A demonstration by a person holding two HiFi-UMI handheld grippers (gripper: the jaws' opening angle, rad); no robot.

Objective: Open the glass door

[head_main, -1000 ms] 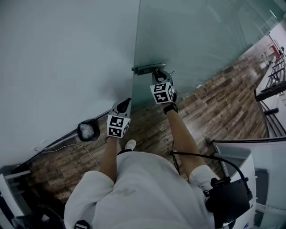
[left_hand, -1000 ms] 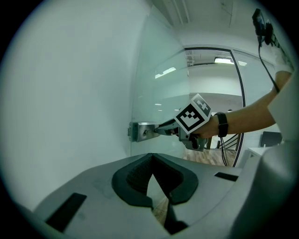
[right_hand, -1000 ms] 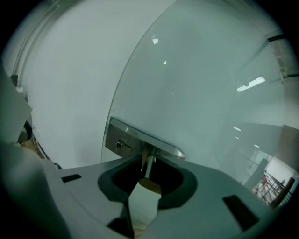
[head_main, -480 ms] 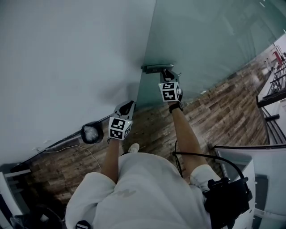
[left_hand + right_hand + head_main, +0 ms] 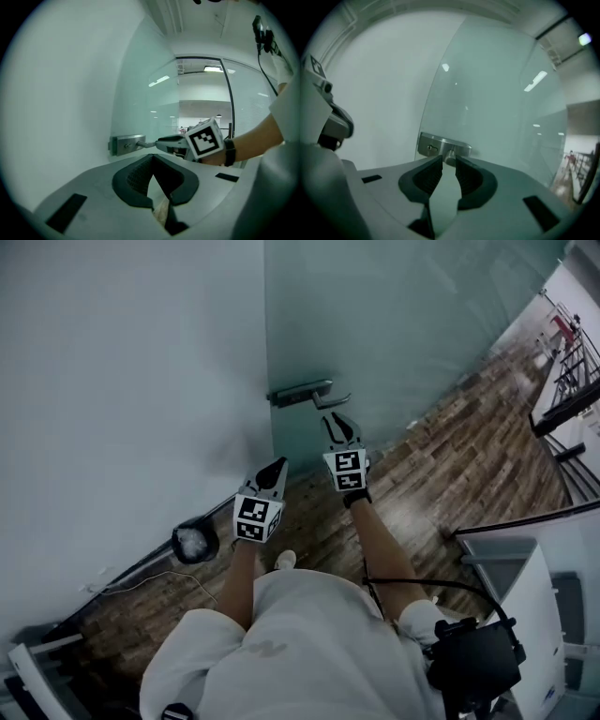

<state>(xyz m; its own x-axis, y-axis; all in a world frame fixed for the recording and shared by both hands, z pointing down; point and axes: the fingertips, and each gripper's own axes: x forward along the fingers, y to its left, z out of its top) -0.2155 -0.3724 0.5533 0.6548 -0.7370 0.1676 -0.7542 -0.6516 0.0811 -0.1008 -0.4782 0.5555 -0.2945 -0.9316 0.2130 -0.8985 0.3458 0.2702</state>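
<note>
The frosted glass door [image 5: 403, 324] meets the white wall at its left edge and carries a metal handle [image 5: 305, 393] with a lever pointing right. In the head view my right gripper [image 5: 336, 420] hovers just under that lever, apart from it, jaws open and empty. In the right gripper view the handle [image 5: 440, 146] shows just beyond the parted fingertips of the right gripper [image 5: 448, 159]. My left gripper [image 5: 278, 465] is lower and to the left, near the wall, shut on nothing. The left gripper view shows the left gripper [image 5: 151, 157] with its jaws meeting, the handle [image 5: 126, 144] and the right gripper [image 5: 171, 143] ahead.
A white wall [image 5: 122, 381] runs left of the door. On the wooden floor [image 5: 450, 456] a round black object [image 5: 195, 542] lies by the wall with a thin cable [image 5: 141, 582]. A black railing [image 5: 562, 390] stands at far right. A black device [image 5: 473, 662] hangs at the person's hip.
My right gripper was at the handle's lever and has drawn back toward the person, now a short way off it. The left gripper has risen a little.
</note>
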